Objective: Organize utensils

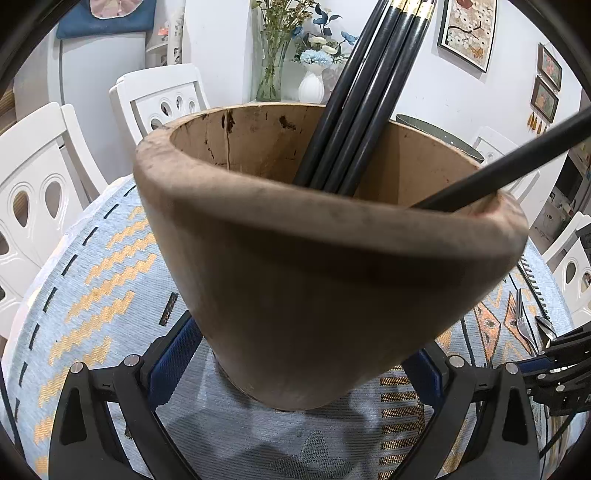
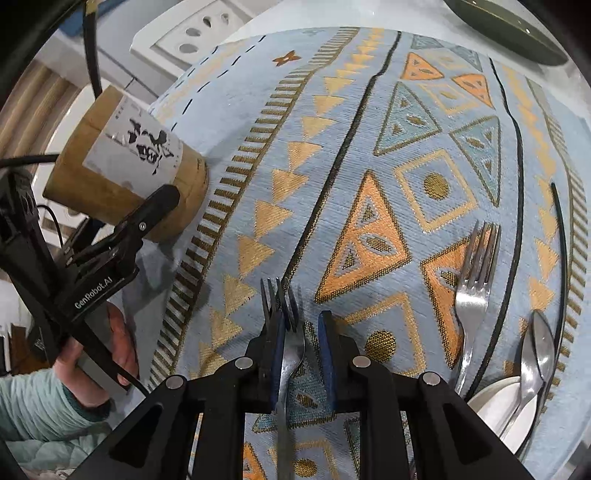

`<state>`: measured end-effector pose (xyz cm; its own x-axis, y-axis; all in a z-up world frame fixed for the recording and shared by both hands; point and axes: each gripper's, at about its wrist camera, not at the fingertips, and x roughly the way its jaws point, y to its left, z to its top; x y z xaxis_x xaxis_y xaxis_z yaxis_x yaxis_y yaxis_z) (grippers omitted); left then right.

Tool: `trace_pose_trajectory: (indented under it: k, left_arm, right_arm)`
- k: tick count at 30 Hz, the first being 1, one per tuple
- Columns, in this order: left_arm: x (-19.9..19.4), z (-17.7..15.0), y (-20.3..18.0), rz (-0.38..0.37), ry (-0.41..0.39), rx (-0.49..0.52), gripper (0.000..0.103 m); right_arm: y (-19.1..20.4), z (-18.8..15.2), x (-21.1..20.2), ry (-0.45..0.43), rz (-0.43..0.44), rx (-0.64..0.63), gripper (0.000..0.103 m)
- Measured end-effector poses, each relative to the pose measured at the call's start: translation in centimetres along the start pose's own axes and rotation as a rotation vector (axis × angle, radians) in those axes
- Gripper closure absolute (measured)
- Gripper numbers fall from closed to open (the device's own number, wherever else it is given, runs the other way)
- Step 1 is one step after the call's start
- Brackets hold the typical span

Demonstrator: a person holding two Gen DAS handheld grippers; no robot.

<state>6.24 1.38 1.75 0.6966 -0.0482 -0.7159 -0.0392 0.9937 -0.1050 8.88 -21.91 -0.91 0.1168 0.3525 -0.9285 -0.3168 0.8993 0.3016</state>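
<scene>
My left gripper (image 1: 299,369) is shut on the base of a brown wooden holder (image 1: 314,266), with a blue pad against each side. Several black chopsticks (image 1: 354,122) stand in it, and one more (image 1: 517,166) leans over the right rim. In the right wrist view the holder (image 2: 125,162) carries a white label, and one left finger (image 2: 159,203) presses on it. My right gripper (image 2: 302,332) points down at the patterned tablecloth (image 2: 369,129), open. A steel fork (image 2: 290,343) lies between its pads, close against the left one, with a gap to the right one.
A second fork (image 2: 472,295) lies to the right, and two spoons (image 2: 535,354) rest on a white dish (image 2: 491,406). A green plate (image 2: 509,29) sits at the far edge. A person's hand (image 2: 122,343) holds the left tool. White chairs (image 1: 37,206) and vases (image 1: 310,86) ring the table.
</scene>
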Motion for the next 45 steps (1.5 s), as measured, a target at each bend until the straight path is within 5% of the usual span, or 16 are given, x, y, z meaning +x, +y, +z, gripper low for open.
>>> trace_pose_trajectory:
  k: [8,12,25,33,35,38,45]
  left_arm:
    - [0.1,0.0,0.2,-0.002,0.001,-0.001,0.003]
    - [0.1,0.0,0.1,-0.001,0.001,-0.001,0.003]
    - [0.1,0.0,0.1,0.0,0.001,-0.001,0.003]
    - [0.1,0.0,0.1,0.001,0.001,0.0,0.003]
    - [0.1,0.0,0.1,0.0,0.001,-0.001,0.003]
    - [0.1,0.0,0.1,0.002,0.001,0.0,0.003]
    - [0.0,0.1,0.2,-0.001,-0.001,-0.001,0.003]
  right_arm:
    - [0.0,2.5,2.1,0.04,0.126,0.027,0.085]
    - [-0.1,2.7,2.2,0.042,0.122,-0.009,0.085]
    - [6.1,1.9,3.5,-0.001,-0.049,-0.121,0.088]
    - [9.8,0.2,3.3,0.032,-0.063,-0.143,0.088]
    - [10.1,-0.2,2.8,0.037,-0.092,-0.134,0.101]
    - [10.0,-0.2,2.0,0.026,-0.15,-0.087,0.101]
    - [7.5,-0.8,0.6,-0.015,0.075,0.102,0.096]
